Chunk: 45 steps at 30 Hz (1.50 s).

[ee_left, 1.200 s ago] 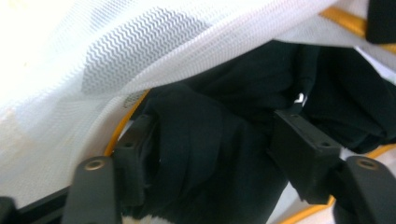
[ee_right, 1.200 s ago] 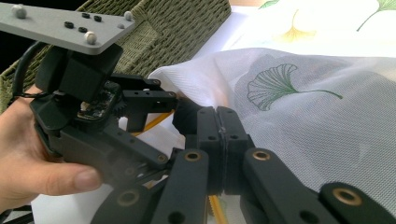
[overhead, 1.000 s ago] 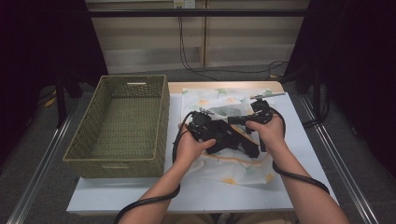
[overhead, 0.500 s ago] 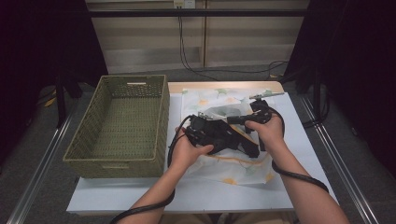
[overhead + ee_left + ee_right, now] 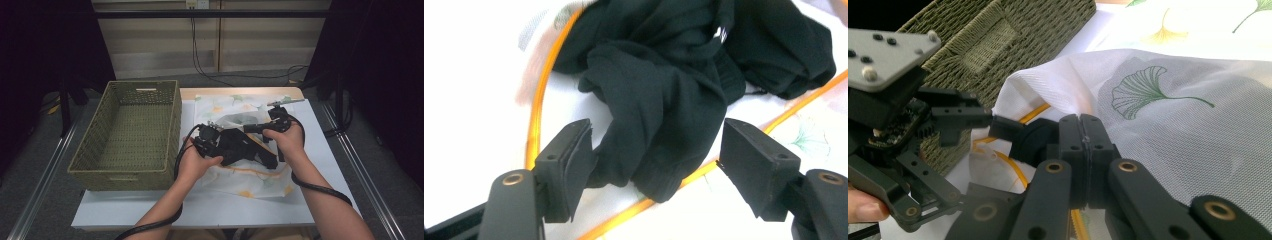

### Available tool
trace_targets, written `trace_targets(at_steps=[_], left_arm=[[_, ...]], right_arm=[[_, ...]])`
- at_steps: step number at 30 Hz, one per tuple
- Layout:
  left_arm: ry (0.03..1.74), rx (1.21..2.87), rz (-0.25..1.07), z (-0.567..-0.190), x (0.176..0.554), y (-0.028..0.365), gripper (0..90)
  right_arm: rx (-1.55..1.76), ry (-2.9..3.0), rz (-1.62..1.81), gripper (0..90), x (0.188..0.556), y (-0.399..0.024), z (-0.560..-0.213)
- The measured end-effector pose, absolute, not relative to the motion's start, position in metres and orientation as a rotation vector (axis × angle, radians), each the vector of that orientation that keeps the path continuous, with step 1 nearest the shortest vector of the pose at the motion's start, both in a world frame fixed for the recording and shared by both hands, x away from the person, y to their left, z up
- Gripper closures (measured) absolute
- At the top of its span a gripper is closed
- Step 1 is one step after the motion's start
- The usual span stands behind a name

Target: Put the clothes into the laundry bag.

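Observation:
A white mesh bag (image 5: 235,175) with green and yellow leaf prints and an orange trim (image 5: 538,100) lies on the table. A crumpled black cloth (image 5: 674,65) rests on it, and in the high view that black cloth (image 5: 250,150) sits between the two hands. My left gripper (image 5: 656,145) straddles a fold of the cloth. Its jaws have just been closing, and the right pad still stands apart from the fabric. My right gripper (image 5: 1081,122) is shut on the bag's upper layer (image 5: 1173,125) and holds it raised like a tent. From above, the right gripper (image 5: 248,129) points left.
A green woven basket (image 5: 125,165) stands at the left, close against the bag, and its wall (image 5: 998,40) rises behind the left gripper's grey plate (image 5: 883,55). White table surface (image 5: 320,150) lies to the right and in front. Cables trail from both grippers off the near edge.
The left hand has shifted slightly at the black cloth. The right hand has kept still, with the bag's layer still raised.

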State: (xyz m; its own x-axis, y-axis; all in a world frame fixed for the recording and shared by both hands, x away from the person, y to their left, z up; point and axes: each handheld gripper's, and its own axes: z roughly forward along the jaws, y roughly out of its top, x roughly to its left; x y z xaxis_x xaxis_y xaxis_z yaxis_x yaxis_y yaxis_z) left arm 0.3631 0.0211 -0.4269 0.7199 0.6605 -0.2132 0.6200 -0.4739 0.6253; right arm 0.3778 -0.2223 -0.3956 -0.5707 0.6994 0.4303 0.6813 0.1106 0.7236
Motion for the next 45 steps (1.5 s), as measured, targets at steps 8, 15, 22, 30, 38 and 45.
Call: trace_targets(at_steps=[8, 15, 22, 30, 38, 45], left_arm=[[0.959, 2.221, -0.019, -0.427, 0.360, 0.016, 57.0], [0.958, 2.212, -0.079, -0.436, 0.364, 0.005, 79.0], [0.946, 2.208, -0.045, -0.443, 0.366, -0.008, 87.1], [0.977, 2.159, 0.039, -0.452, 0.371, -0.018, 88.1], [0.983, 2.153, 0.070, -0.454, 0.380, -0.023, 88.1], [0.999, 2.127, 0.097, -0.456, 0.387, -0.026, 88.2]], right_arm=[[1.451, 2.326, 1.496, 90.0, 0.378, -0.222, -0.395], [1.451, 2.324, 1.496, 90.0, 0.379, -0.222, -0.396], [1.459, 2.318, 1.493, 90.0, 0.378, -0.226, -0.397], [1.472, 2.310, 1.493, 90.0, 0.379, -0.228, -0.398], [1.478, 2.303, 1.500, 90.0, 0.379, -0.231, -0.399], [1.472, 2.303, 1.499, 90.0, 0.379, -0.231, -0.397]])
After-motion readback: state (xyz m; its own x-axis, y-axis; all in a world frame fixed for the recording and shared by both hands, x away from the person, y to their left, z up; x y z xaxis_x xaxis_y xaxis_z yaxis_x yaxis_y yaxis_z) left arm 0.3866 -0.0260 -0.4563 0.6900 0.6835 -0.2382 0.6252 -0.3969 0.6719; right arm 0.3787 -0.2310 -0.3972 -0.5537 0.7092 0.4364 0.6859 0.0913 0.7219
